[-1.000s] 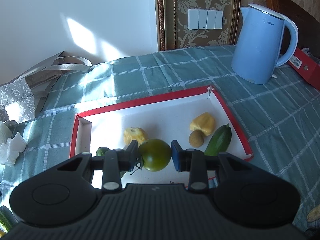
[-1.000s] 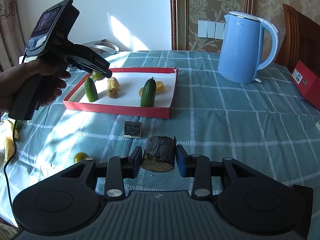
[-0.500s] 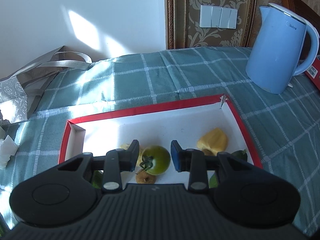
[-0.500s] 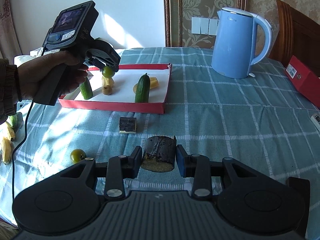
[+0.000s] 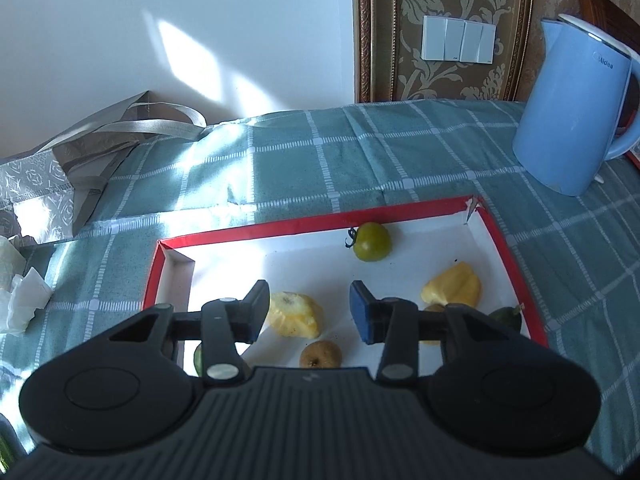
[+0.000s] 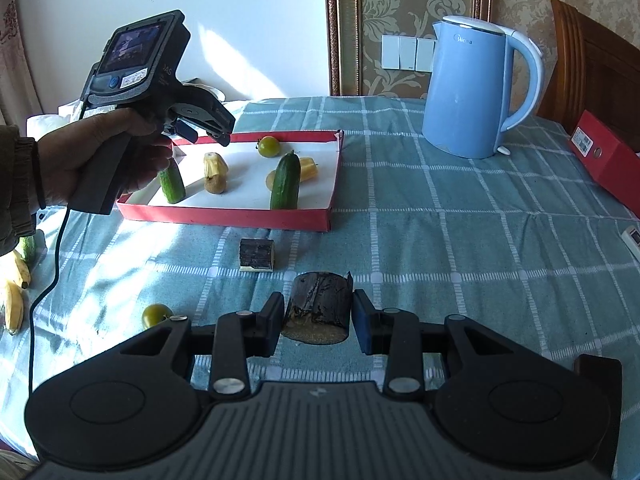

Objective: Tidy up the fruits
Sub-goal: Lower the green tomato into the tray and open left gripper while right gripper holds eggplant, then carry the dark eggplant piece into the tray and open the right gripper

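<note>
Above the near half of the red tray (image 5: 328, 222) the left tongs (image 5: 306, 312) are held spread apart with nothing between them. A green tomato (image 5: 372, 242) is seen lying against the tray's far wall, well beyond the fingertips, with yellow fruit pieces (image 5: 294, 314) and a kiwi (image 5: 320, 354) nearer. On the checked table (image 6: 440, 232) a dark cylindrical chunk (image 6: 318, 308) is bracketed by the right tongs (image 6: 318, 322); whether it is actually clamped cannot be told.
</note>
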Action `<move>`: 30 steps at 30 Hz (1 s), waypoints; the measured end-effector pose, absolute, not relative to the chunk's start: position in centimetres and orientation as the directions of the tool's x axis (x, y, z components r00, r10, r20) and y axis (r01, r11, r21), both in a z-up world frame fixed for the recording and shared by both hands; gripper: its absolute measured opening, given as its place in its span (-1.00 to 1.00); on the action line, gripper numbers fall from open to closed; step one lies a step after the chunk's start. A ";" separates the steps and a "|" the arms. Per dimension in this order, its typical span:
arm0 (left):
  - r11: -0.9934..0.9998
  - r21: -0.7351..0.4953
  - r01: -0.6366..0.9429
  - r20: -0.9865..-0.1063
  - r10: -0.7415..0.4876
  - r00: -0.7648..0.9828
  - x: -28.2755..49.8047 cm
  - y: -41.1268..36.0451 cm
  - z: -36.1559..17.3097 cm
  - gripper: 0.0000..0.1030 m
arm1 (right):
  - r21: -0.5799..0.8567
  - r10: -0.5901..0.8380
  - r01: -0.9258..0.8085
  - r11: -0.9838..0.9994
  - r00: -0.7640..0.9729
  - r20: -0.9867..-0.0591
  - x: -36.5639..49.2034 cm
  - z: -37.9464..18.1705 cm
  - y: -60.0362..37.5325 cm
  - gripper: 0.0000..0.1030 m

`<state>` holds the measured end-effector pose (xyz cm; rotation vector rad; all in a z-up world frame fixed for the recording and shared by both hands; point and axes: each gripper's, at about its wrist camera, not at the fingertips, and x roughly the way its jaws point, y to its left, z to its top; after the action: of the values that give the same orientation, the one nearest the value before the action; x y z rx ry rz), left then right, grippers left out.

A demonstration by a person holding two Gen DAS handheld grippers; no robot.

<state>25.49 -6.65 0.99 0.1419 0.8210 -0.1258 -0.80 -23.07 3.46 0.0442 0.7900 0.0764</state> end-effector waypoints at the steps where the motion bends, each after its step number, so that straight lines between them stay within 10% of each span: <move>1: 0.985 0.058 0.164 -0.731 -0.070 0.679 24.7 -6.1 1.5 -0.17 | 0.071 0.095 -0.063 0.995 0.703 -0.705 -0.5 3.5 -22.9 -0.32; 30: 0.994 0.105 -0.003 -0.706 0.077 0.704 9.7 4.5 4.8 0.39 | 0.055 0.254 -0.306 0.950 0.663 -0.704 18.6 -1.8 -14.3 -0.32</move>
<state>9.73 4.53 4.81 0.0986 0.7882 0.0444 18.59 -14.30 -1.79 -0.0702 0.7845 0.3167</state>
